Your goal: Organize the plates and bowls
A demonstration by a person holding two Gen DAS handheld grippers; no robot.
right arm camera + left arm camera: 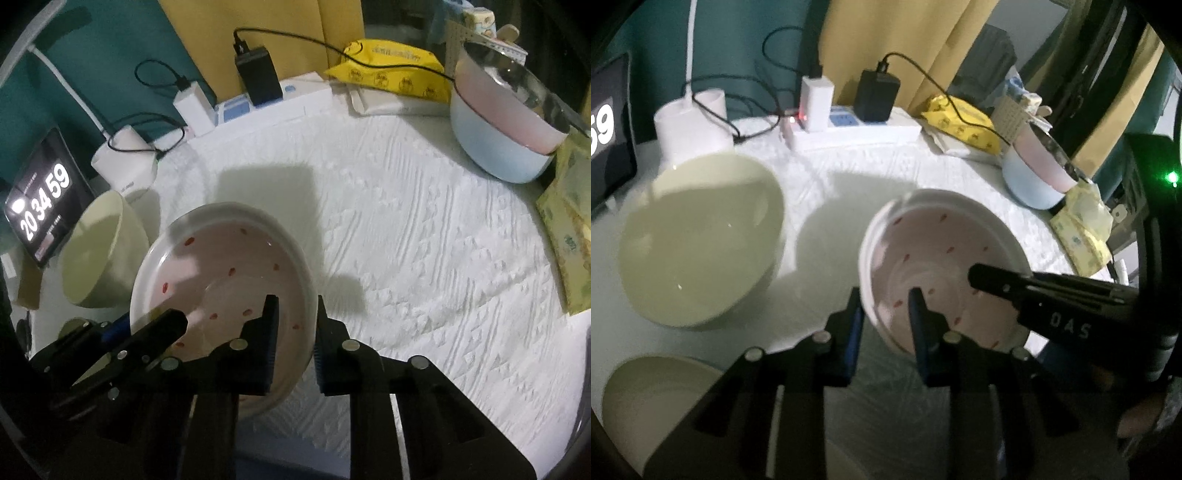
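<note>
A white bowl with red spots (pixel 942 266) sits tilted above the tabletop (pixel 424 240), which is covered in a white textured cloth. Both grippers have it by the rim on opposite sides.

The left gripper (pixel 886 325) straddles the rim nearest its camera: one of its fingers (pixel 918 314) lies inside the bowl and the other outside, both blue pads closed against the wall. In the right wrist view, the right gripper (pixel 295 339) clamps the rim in the same way, one pad inside the bowl and one outside, pressing on the edge. The right gripper's black body reaches in from the right in the left wrist view, and the left gripper shows at the lower left in the right wrist view.

A pale green bowl (pixel 701 240) rests on the tabletop just left of the spotted one, near but apart from it. Another pale dish (pixel 646 402) shows at the lower left corner of the left wrist view.

Along the far edge lie a white power strip (pixel 857 129) with a black adapter (pixel 877 96) plugged in, a yellow packet (pixel 399 70), and a blue and pink pot (pixel 506 122). A clock screen (pixel 44 206) stands at the left.
</note>
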